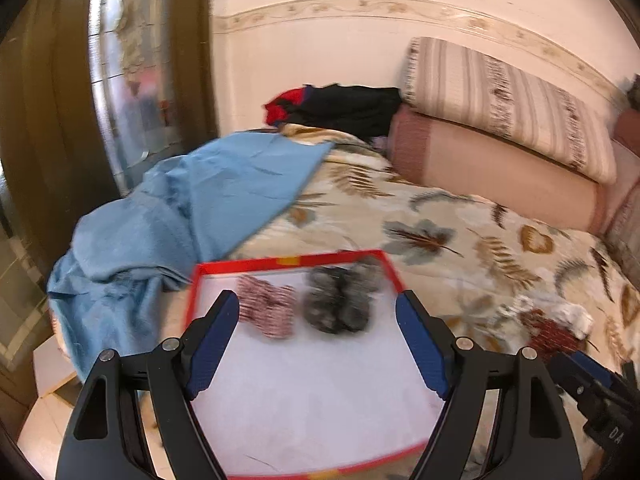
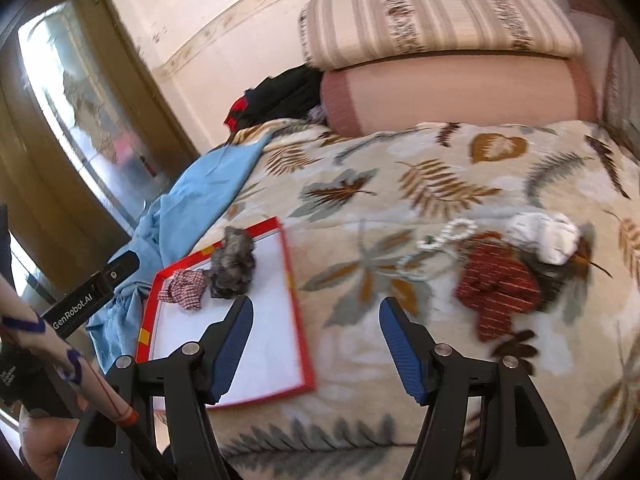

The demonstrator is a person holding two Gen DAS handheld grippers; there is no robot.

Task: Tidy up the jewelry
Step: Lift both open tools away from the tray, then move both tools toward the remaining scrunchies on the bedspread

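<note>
A red-rimmed white tray (image 1: 208, 269) (image 2: 298, 344) lies on the bed. In it sit a red-and-white checked scrunchie (image 1: 267, 311) (image 2: 185, 285) and a grey fuzzy one (image 1: 338, 301) (image 2: 234, 264). My left gripper (image 1: 320, 304) hovers over the tray, open and empty. Right of the tray, on the blanket, lie a white bead bracelet (image 2: 448, 240), a dark red striped scrunchie (image 2: 498, 294) (image 1: 550, 330) and a white scrunchie (image 2: 546, 236) (image 1: 576, 316). My right gripper (image 2: 316, 310) hangs open and empty above the blanket, between the tray and the bracelet.
A leaf-patterned blanket (image 2: 420, 168) covers the bed. A blue cloth (image 1: 192, 208) drapes over its left edge. Stacked pillows (image 1: 504, 120) and dark clothes (image 1: 344, 110) sit at the far end. A wooden door frame (image 1: 44, 140) stands left. A person's sleeve (image 2: 60, 356) shows lower left.
</note>
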